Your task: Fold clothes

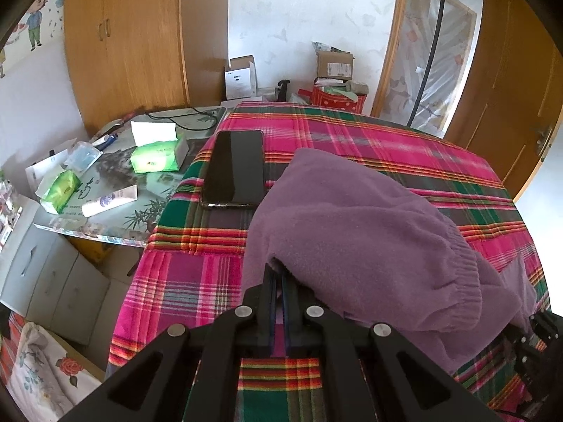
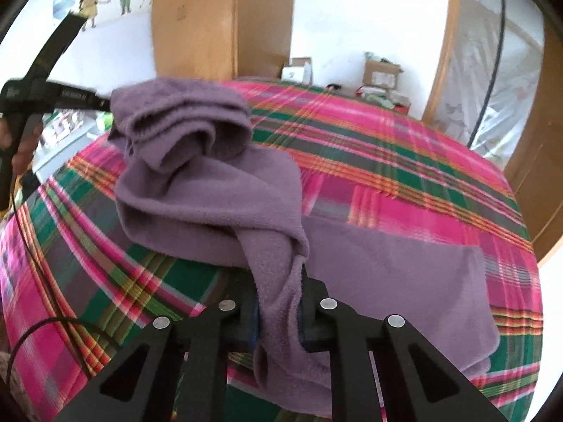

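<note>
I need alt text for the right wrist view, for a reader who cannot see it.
The right gripper is closed on a bunched fold of a purple fleece garment lying on a pink and green plaid bedcover. At the left edge, the left gripper holds the garment's raised far end. Wooden wardrobes stand behind.

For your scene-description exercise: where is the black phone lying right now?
In the left wrist view, the black phone lies flat on the plaid bedcover, near its left edge, just left of the purple sweater.
</note>
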